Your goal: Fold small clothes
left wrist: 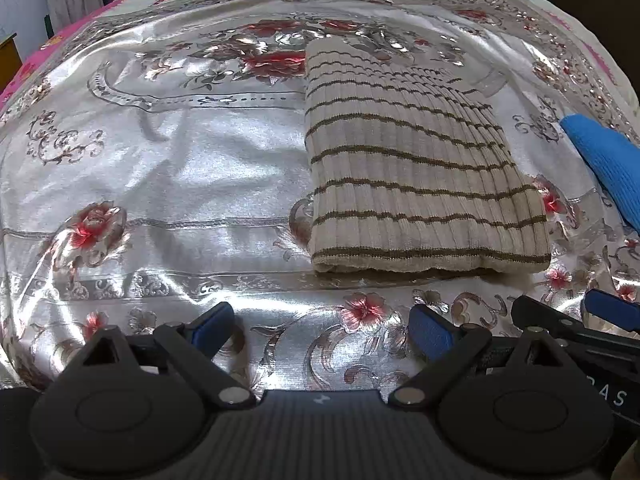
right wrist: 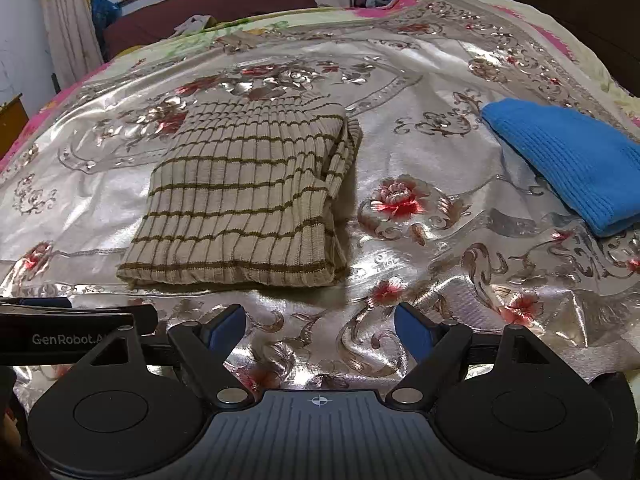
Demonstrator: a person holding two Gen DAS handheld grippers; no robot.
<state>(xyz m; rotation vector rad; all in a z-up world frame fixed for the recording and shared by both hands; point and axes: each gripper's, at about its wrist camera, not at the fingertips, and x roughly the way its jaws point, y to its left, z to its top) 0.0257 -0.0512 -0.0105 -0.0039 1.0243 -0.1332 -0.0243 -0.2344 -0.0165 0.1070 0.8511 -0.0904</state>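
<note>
Bed (right wrist: 460,248) w/ shiny silver satin cover, red-flower print; pink/yellow bedding shows at far edges.

Striped knit garment (right wrist: 240,196) – beige ribbed, thin brown stripes – lies folded into a neat rectangle, flat on the cover, mid-bed. Left-wrist view: same garment (left wrist: 416,176) sits ahead and to the right of centre. Right-wrist view: ahead, slightly left. Its right side shows stacked layers, edges a bit loose there.

Blue knit piece (right wrist: 572,164) – flat on cover, well apart from striped one, off to the right. Left cam catches only part of it (left wrist: 604,164) at the right edge.

Left gripper (left wrist: 322,326): jaws spread wide, blue pads, nothing between them, hovering just short of garment's near edge, not touching. Right gripper (right wrist: 320,326): jaws likewise spread, nothing held, near the garment's front-right corner, apart from it.

The 2 grippers are side by side: the right one shows at lower right of left cam, the left one at lower left of right cam.

Bkgd: curtain (right wrist: 66,12), window frame, dark maroon headboard or sofa – can't tell which.
</note>
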